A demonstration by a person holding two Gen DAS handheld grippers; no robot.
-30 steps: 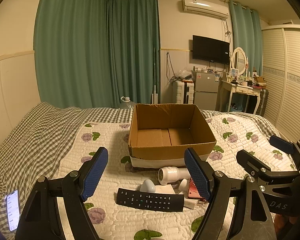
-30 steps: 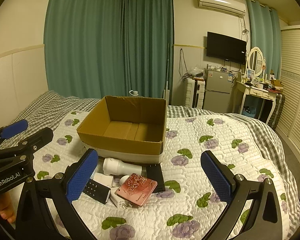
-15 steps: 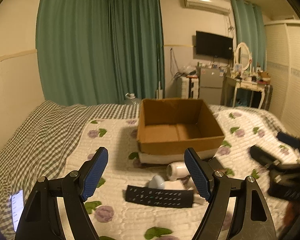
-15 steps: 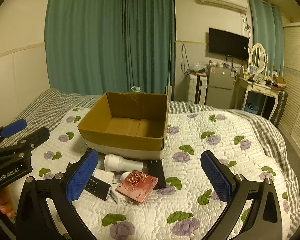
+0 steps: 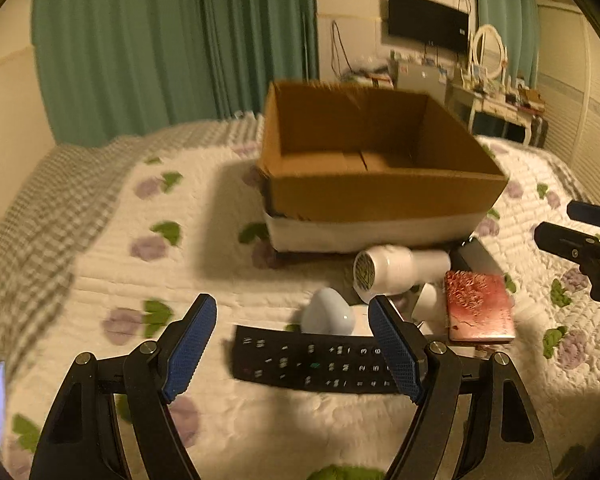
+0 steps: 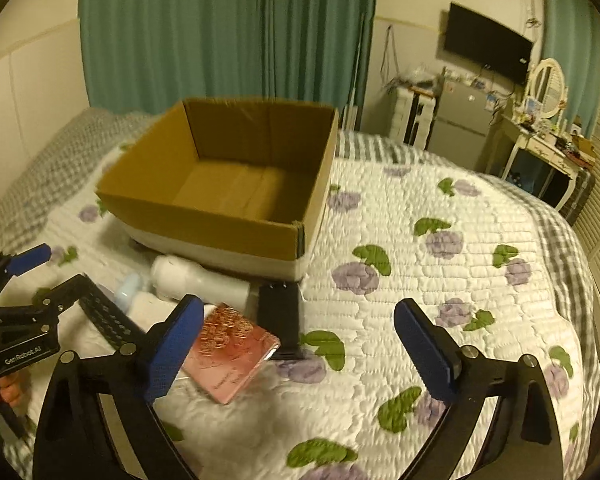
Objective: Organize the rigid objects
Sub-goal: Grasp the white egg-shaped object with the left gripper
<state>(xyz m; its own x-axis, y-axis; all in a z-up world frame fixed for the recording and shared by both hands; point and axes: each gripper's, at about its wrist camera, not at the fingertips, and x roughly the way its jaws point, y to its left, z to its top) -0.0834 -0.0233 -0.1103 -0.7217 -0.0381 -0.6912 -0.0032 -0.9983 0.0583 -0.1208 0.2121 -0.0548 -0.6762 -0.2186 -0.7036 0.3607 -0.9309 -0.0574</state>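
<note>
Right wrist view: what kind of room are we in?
Almost certainly a bedroom in a home. The cardboard box sits on a bed with a floral quilt; behind it are a vanity desk with an oval mirror, a wall TV and green curtains.

Between the left fingers (image 5: 190, 342) (blue pads) lies a black remote (image 5: 312, 362); beyond, brown box (image 5: 376, 160), white quilt (image 6: 440, 280) with purple flowers.

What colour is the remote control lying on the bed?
Black, with small pale button markings; the remote control shows best in the left wrist view.
</note>
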